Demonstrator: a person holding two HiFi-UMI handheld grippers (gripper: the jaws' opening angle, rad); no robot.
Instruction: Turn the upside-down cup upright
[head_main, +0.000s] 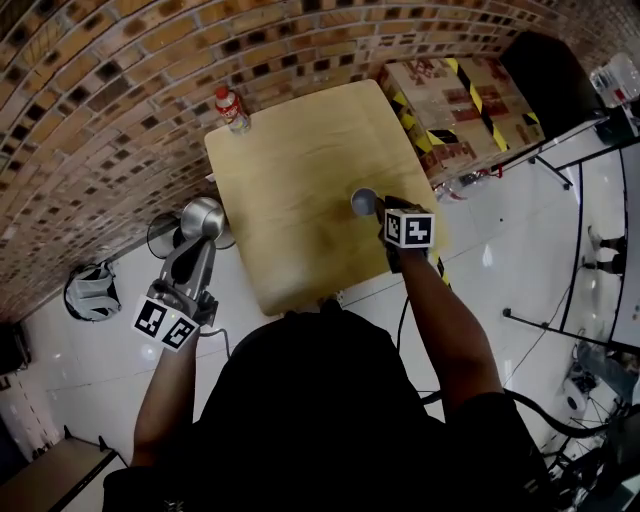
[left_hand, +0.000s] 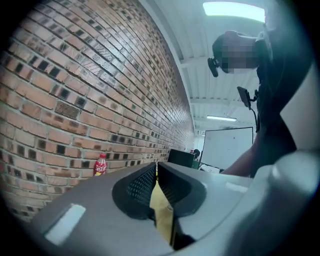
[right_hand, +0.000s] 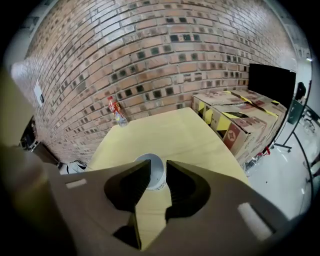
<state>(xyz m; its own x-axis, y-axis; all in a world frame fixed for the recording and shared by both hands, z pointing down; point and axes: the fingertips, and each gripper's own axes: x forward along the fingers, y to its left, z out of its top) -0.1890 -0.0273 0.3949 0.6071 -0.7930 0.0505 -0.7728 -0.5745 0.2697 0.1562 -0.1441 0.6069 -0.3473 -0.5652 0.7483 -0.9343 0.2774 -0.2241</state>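
Though near table (head_main: 290, 170) edge, cup (head_main: 364, 203) inboard.

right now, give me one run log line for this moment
cup upside down on table | right hand-held gripper open, cup just beyond jaws, ungripped | left hand-held gripper shut, empty

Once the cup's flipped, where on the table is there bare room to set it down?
Nearly all of the table is bare: the middle and the left side, from the bottle at the far left corner down to the near edge. The only busy patch is near the right edge, where the cup stands with the right gripper at it.
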